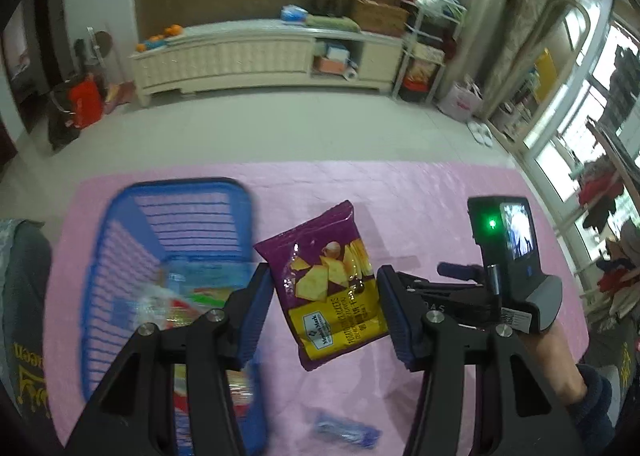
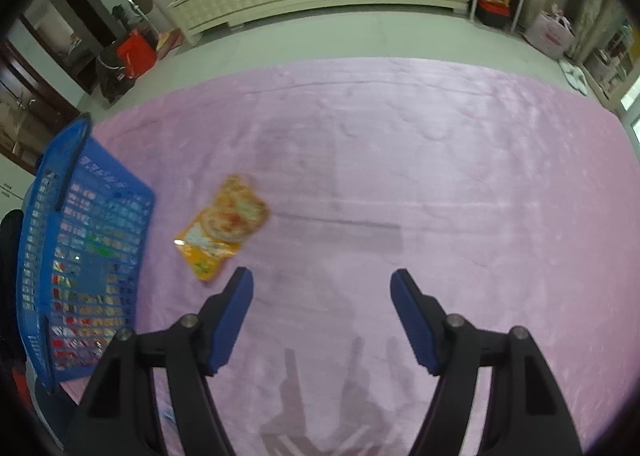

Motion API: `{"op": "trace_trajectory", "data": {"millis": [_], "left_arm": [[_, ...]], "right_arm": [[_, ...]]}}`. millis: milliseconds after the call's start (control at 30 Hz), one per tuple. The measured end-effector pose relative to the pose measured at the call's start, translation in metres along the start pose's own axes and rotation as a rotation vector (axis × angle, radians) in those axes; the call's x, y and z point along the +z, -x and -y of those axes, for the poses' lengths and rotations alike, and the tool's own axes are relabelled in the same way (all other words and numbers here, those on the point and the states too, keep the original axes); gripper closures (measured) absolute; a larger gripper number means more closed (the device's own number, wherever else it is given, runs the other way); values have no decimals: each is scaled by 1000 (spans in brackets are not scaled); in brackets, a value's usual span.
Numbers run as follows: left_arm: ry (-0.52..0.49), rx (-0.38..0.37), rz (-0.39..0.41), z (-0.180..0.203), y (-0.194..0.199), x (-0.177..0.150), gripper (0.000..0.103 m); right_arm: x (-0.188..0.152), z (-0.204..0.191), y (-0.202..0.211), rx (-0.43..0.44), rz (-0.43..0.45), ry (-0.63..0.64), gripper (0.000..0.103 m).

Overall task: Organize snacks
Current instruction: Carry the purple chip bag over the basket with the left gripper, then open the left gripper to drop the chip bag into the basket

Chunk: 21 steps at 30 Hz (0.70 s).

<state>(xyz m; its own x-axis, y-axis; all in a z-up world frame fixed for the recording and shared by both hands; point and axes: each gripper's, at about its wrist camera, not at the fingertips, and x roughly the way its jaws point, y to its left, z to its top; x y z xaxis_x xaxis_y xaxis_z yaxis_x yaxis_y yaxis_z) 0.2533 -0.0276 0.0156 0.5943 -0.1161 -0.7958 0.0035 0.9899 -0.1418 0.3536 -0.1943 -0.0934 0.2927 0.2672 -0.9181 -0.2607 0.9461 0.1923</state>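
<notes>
A big pink blanket (image 2: 400, 160) is spread out, and everything is placed around the blue basket (image 1: 176, 216) that stands on it. The basket is made of stiff plastic bars, and some snack packs can already be seen inside it through the bars.

Just beside the basket, a purple chip bag (image 1: 328, 284) is held between the blue pads of the left gripper (image 1: 324, 308). The jaws are about half open, and the bag's two side edges are pinched by them. The bag looks to be lifted off the blanket. It is judged to be light, puffy and slippery, with chips inside that can be crushed, so only a soft squeeze at the edges is wanted.

Near the basket, an orange snack pack (image 2: 224, 224) is lying flat on the blanket. It is judged to be thin and floppy, so it should be taken by one edge.

The right gripper (image 2: 322, 312) is held over bare blanket, a little away from the orange pack. Its jaws are wide open and nothing is held.

A small blue wrapped thing (image 1: 346, 430) lies near the basket too; it is too blurred to tell what it is.
</notes>
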Motion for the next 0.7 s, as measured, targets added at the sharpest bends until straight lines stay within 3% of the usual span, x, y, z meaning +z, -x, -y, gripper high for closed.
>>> {"op": "trace_trajectory", "data": {"millis": [267,533,700], "left_arm": [[101,85,14,-72,14,-7,52],[129,88,-39,-100,-14,-11,52],[128,82,-41,-108,-24,-9,52]], "right_arm": [[16,-48,-20,-18,3,63,28],[35,-64,-58,-48,-45,72,28],[43,-68,-66,-69,-32,75,28]]}}
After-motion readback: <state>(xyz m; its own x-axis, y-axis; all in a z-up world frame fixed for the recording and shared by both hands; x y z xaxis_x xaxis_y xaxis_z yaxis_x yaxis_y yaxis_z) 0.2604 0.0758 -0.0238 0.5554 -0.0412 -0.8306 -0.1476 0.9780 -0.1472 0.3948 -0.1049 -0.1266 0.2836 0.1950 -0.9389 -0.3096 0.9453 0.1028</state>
